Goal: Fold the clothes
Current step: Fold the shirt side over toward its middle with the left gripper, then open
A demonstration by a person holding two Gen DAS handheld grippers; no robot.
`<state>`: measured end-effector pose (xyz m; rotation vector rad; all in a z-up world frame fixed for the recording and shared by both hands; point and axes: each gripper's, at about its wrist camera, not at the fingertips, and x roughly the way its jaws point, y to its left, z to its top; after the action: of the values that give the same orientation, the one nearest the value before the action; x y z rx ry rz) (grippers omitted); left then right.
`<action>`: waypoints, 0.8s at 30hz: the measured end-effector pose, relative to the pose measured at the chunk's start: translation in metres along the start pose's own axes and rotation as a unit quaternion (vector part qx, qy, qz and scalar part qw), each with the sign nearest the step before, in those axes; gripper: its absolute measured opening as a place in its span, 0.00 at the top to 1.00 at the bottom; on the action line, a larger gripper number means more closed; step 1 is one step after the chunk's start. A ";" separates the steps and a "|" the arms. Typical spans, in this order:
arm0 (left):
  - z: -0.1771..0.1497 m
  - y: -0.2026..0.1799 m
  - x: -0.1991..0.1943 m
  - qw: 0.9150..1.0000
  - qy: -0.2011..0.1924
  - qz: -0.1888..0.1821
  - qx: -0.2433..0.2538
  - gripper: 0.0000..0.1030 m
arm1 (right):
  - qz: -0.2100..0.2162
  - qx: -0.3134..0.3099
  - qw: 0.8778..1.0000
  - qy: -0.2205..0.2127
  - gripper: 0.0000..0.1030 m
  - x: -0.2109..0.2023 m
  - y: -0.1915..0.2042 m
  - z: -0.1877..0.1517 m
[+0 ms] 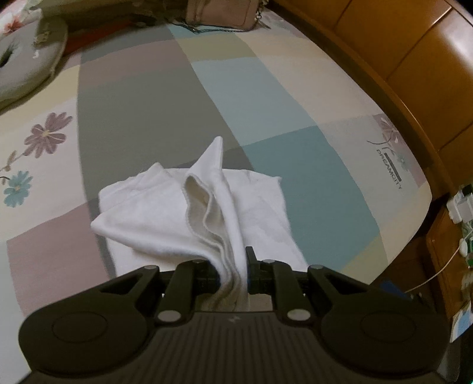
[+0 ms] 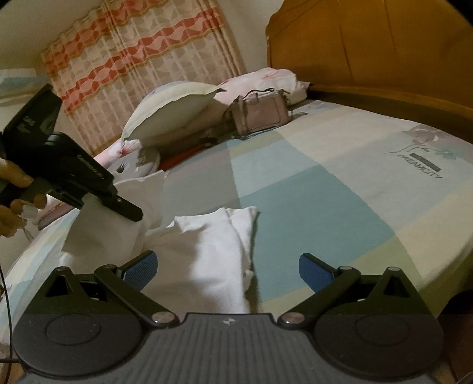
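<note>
White garment [image 1: 183, 212], one piece, is pinched in the left tool [image 1: 233, 277]; the right tool [image 2: 227, 265] gapes wide above it.

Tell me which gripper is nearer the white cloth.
Left. The left gripper is clamped on the white cloth; the right gripper is open, hovering just above it.

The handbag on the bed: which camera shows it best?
The right wrist view: the handbag shows whole, with handle and front, beside the pillow. The left wrist view catches only its lower part, cut off at the top edge.
</note>
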<state>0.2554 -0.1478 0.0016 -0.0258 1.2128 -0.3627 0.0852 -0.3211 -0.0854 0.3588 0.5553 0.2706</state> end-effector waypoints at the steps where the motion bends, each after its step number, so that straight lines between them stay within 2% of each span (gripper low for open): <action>1: 0.002 -0.002 0.005 1.000 0.002 -0.001 -0.003 0.88 | -0.003 0.001 1.000 -0.001 0.00 -0.001 -0.003 0.000; 11: 0.008 -0.036 0.064 0.998 0.057 0.027 0.018 0.84 | -0.020 0.016 1.000 0.004 0.00 0.000 -0.019 -0.005; 21: 0.019 -0.058 0.087 0.996 0.066 0.041 0.048 0.79 | -0.035 0.017 0.999 0.019 0.00 0.006 -0.022 -0.007; 24: 0.018 -0.062 0.091 0.995 0.070 0.038 0.054 0.72 | -0.038 0.016 0.999 0.023 0.00 0.008 -0.021 -0.008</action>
<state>0.2828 -0.2349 -0.0617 0.1411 1.3278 -0.3668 0.0904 -0.3357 -0.1037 0.3615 0.6176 0.1976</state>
